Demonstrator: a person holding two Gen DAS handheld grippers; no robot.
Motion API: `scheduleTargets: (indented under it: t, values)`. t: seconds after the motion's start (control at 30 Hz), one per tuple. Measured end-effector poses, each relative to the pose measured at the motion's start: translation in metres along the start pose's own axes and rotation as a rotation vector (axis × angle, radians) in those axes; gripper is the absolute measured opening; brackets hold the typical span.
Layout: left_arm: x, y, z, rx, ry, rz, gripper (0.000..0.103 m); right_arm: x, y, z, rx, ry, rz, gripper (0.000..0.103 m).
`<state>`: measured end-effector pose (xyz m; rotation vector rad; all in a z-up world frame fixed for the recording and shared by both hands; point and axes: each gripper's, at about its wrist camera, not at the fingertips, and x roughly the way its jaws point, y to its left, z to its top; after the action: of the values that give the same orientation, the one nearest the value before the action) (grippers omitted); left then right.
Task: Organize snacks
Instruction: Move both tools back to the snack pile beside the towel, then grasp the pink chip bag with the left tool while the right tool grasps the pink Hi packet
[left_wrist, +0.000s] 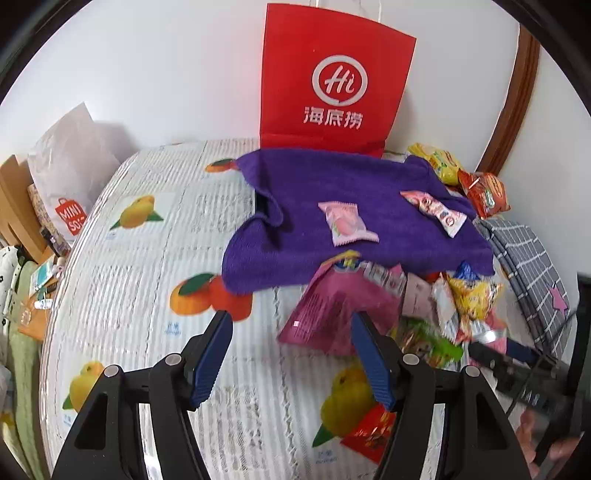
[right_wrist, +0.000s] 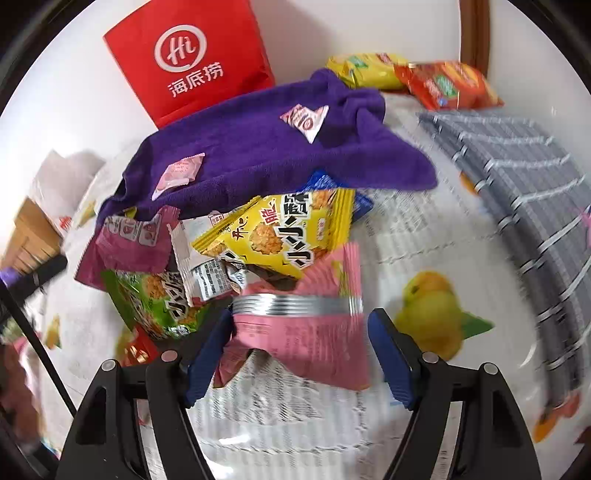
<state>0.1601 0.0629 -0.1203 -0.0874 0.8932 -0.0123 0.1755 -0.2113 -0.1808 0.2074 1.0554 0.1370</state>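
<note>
left hand-held gripper (left_wrist: 291, 354): my jaws stand partly apart, nothing between them; they hang over the bare tabletop (left_wrist: 147, 258), with the right fingertip in front of the magenta packet (left_wrist: 332, 306).
right hand-held gripper (right_wrist: 299, 350): my jaws stand wide; a pink packet (right_wrist: 314, 343) with a silver band lies between them. Left pad touches its edge, right pad stands clear of it. Picture is blurred, so I cannot tell whether it is carried.
snack pile: loose heap at the near edge of the purple towel (left_wrist: 351, 206), on the fruit-print cloth. Countable in the right view: one yellow packet (right_wrist: 284, 236), one green packet (right_wrist: 159, 302), one white packet (right_wrist: 203, 266), one magenta, one blue corner under the yellow. More may be buried.
on towel: two small packets, a pink one (left_wrist: 347, 223) and a pink-and-white one (left_wrist: 436, 210), well apart.
back corner: two packets side by side against the wall, one yellow (left_wrist: 436, 162), one orange-red (left_wrist: 484, 192).
stray: one red packet (left_wrist: 373, 432) near the front edge of the tabletop.
containers: one red paper bag (left_wrist: 332, 81) upright behind the towel, contents hidden. One white shopping bag (left_wrist: 70, 177) off the left side, contents hidden.
other: grey checked cloth (left_wrist: 528, 254) at the right.
</note>
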Motion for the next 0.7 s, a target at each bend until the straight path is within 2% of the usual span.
scheduleTargets:
  t: [0.07, 0.2, 0.27, 0.47, 0.53, 0.6, 0.7]
  values:
    - [0.001, 0.002, -0.005, 0.000, 0.008, 0.001, 0.065, 0.006, 0.002, 0.001, 0.001, 0.005, 0.006, 0.080]
    - [0.004, 0.002, -0.012, -0.004, 0.012, -0.029, 0.065, 0.015, 0.009, 0.000, -0.017, 0.016, 0.030, 0.080]
    - [0.005, 0.000, -0.012, -0.015, 0.012, -0.052, 0.065, 0.016, 0.012, -0.002, -0.033, 0.004, 0.015, 0.069]
    - [0.015, -0.013, -0.006, 0.004, 0.011, -0.117, 0.065, 0.007, 0.012, -0.011, -0.076, -0.029, 0.025, 0.055]
    - [0.022, -0.019, -0.003, 0.021, 0.015, -0.130, 0.066, 0.001, 0.008, -0.014, -0.095, -0.031, 0.021, 0.053]
    - [0.031, -0.023, 0.000, 0.030, 0.025, -0.152, 0.074, -0.004, 0.004, -0.016, -0.101, -0.041, 0.021, 0.053]
    - [0.046, -0.029, 0.004, 0.031, 0.041, -0.139, 0.074, -0.009, -0.001, -0.017, -0.116, -0.053, 0.020, 0.053]
